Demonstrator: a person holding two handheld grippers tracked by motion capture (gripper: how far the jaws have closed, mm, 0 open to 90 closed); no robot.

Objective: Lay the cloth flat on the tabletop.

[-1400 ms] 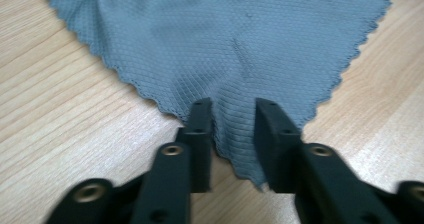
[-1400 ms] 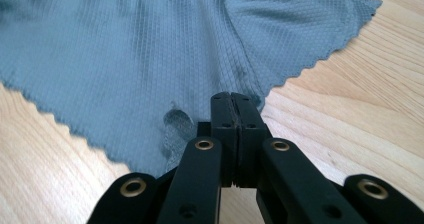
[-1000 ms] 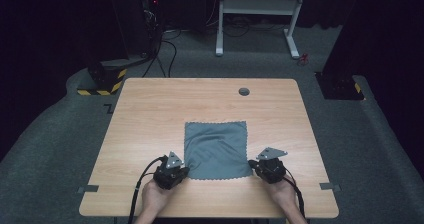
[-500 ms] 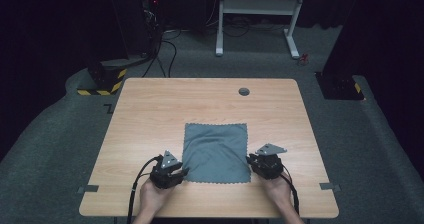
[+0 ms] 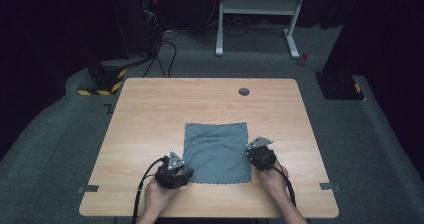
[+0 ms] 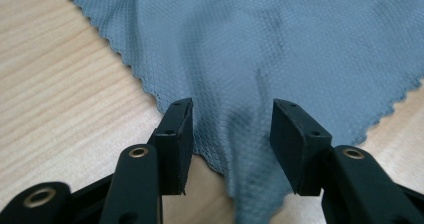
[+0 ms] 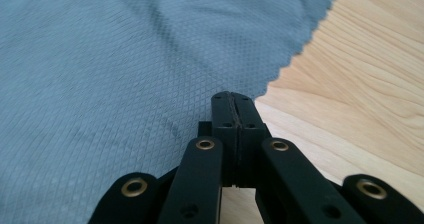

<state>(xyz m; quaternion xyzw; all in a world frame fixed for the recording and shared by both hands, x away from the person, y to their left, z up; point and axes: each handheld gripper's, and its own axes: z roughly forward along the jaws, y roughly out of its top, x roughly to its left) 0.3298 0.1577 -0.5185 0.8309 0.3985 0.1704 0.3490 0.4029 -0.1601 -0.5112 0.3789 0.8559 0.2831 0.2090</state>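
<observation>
A grey-blue cloth (image 5: 217, 151) with a zigzag edge lies spread on the wooden table (image 5: 150, 114). My left gripper (image 5: 187, 173) is at its near left corner. In the left gripper view that gripper (image 6: 232, 119) is open, and the cloth (image 6: 250, 44) corner runs between the jaws and lifts a little toward the camera. My right gripper (image 5: 250, 153) is at the cloth's right edge, about halfway along. In the right gripper view it (image 7: 232, 99) is shut, its tips meeting the edge of the cloth (image 7: 100, 59), apparently pinching it.
A dark round grommet (image 5: 244, 91) sits near the table's far edge. Grey tape marks (image 5: 87, 189) lie at the near corners. Beyond the table are a white desk frame (image 5: 257, 6), cables and a yellow-black striped base (image 5: 102, 81) on the floor.
My right gripper has moved forward along the cloth's right edge, away from the near corner. The left gripper has hardly moved.
</observation>
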